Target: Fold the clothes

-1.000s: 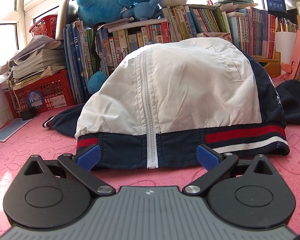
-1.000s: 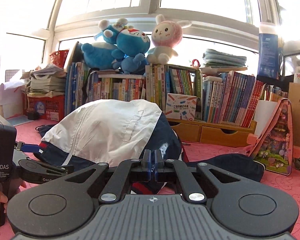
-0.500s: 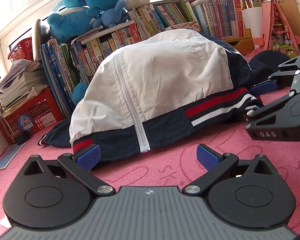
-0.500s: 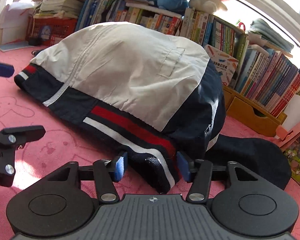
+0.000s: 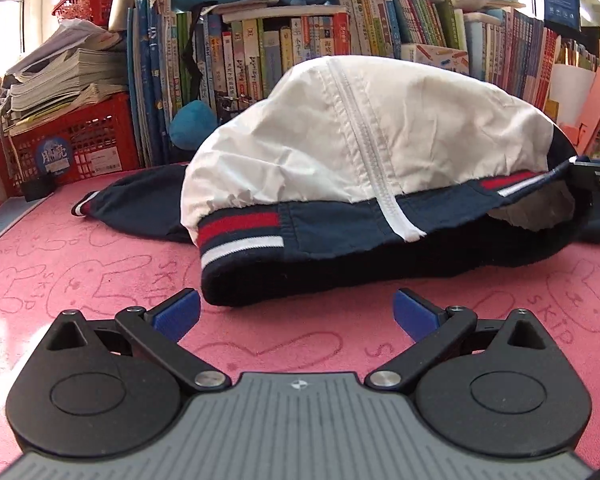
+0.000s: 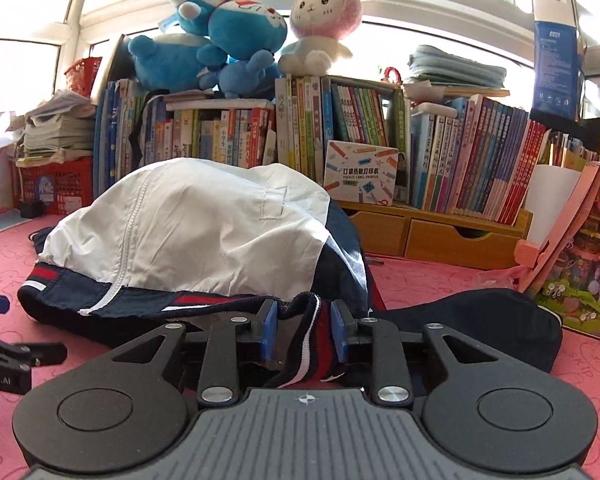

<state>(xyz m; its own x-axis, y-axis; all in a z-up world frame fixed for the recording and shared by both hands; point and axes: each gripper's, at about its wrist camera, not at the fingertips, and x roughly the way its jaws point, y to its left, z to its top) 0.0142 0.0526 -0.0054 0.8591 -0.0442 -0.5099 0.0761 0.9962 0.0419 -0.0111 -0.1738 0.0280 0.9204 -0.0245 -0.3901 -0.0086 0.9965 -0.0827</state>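
Observation:
A white jacket (image 5: 340, 140) with a navy hem, red and white stripes and a white zip lies in a heap on the pink mat (image 5: 100, 280). My left gripper (image 5: 296, 312) is open just short of the hem's left corner (image 5: 236, 272), with nothing between its pads. In the right wrist view the jacket (image 6: 188, 232) fills the middle. My right gripper (image 6: 304, 332) has the bunched striped hem corner (image 6: 308, 340) between its pads, which touch it on both sides; its jaws are opening. In the left wrist view the hem's right end is lifted off the mat, showing the lining.
Shelves of books (image 6: 380, 128) with plush toys (image 6: 228, 40) on top run along the back. A red crate (image 5: 72, 148) with stacked papers stands at the left. A dark garment (image 6: 480, 320) and a pink bag (image 6: 580, 248) lie to the right.
My right gripper went from shut, to open around the hem's right corner, to narrow on it, and that corner is now raised. My left gripper slid to face the hem's left corner.

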